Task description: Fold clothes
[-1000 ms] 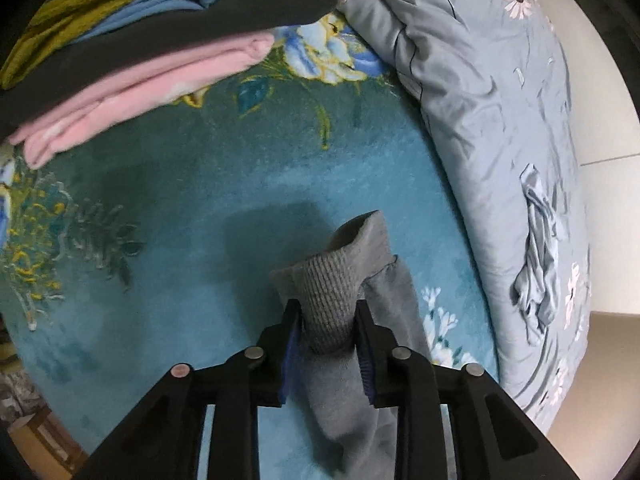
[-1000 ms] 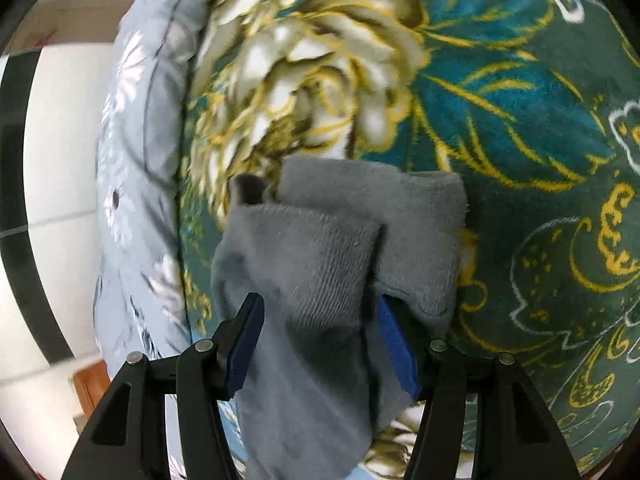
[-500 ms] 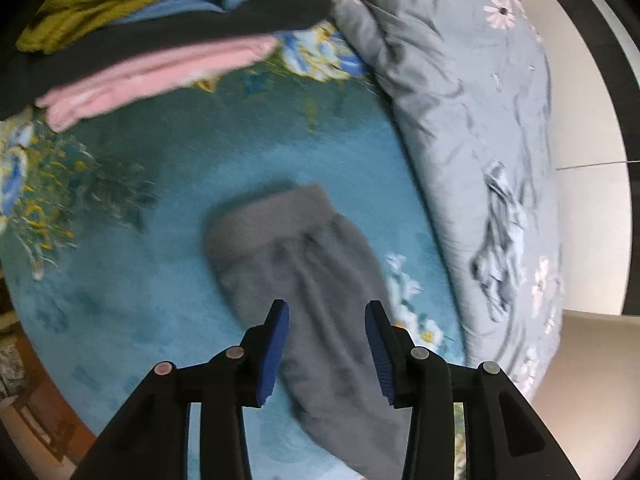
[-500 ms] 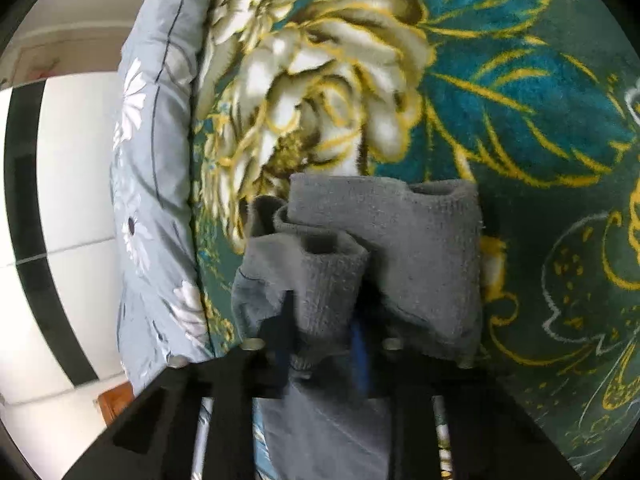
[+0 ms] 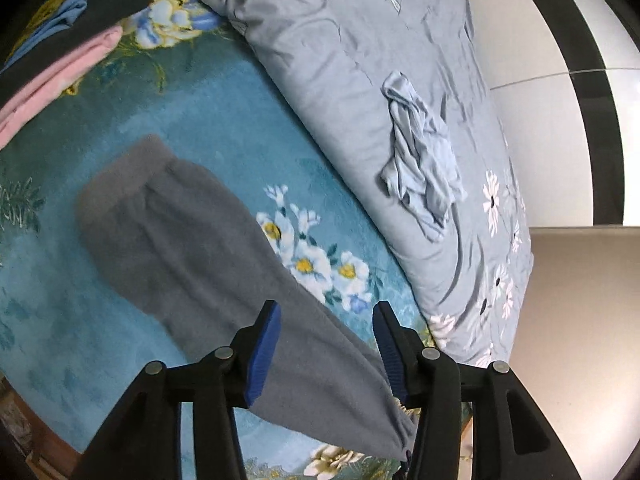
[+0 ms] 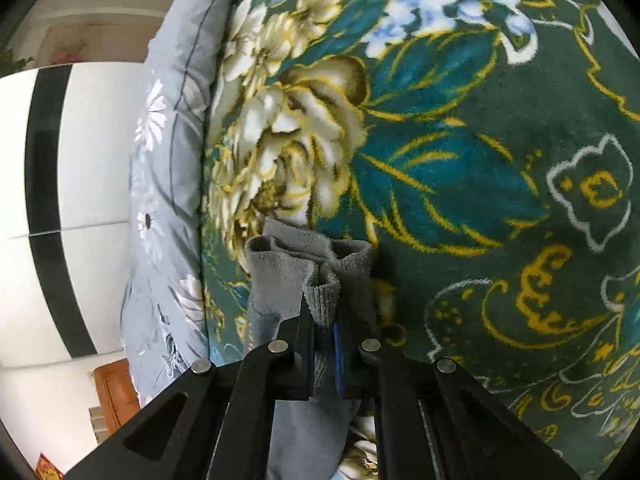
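Grey sweatpants [image 5: 192, 248] lie stretched across the teal flowered blanket [image 5: 208, 116], one ribbed cuff end lying flat at the upper left. My left gripper [image 5: 326, 344] is open and empty, hovering above the pant leg. In the right wrist view my right gripper [image 6: 322, 320] is shut on the bunched grey ribbed cuffs [image 6: 320, 292] of the sweatpants [image 6: 276, 276], held just above the blanket [image 6: 460, 184].
A stack of folded clothes, pink [image 5: 52, 80], black and blue, sits at the blanket's far left. A grey-blue flowered quilt [image 5: 360, 60] lies along the right, with a crumpled light blue garment [image 5: 420, 168] on it. White floor lies beyond.
My left gripper let go of the grey cuff, opened and drew back, and the cuff now lies flat. My right gripper closed on the bunched cuffs at the other end.
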{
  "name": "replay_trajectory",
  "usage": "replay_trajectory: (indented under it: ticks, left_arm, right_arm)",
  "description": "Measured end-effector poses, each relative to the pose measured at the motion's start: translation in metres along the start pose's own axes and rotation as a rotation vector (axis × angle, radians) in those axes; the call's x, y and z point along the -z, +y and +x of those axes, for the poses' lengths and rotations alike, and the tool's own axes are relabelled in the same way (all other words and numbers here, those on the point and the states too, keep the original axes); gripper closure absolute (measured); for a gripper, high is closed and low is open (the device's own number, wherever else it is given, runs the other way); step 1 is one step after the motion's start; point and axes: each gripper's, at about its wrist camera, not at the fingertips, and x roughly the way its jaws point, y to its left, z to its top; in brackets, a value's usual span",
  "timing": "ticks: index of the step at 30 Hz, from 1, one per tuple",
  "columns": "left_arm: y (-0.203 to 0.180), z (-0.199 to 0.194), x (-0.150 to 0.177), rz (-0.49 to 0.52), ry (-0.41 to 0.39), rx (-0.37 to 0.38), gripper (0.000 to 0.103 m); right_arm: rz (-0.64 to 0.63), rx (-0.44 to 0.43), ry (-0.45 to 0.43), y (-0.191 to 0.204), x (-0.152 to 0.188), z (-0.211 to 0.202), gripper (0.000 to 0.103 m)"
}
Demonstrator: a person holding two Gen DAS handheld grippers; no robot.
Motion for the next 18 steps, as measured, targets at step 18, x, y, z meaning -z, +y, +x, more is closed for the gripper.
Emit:
replay_trajectory:
  ticks: [18]
  left_arm:
    - [-0.041, 0.067, 0.063, 0.051, 0.172, -0.03, 0.047]
  right_arm:
    - [-0.108, 0.009, 0.139, 0.03, -0.016, 0.03, 0.067]
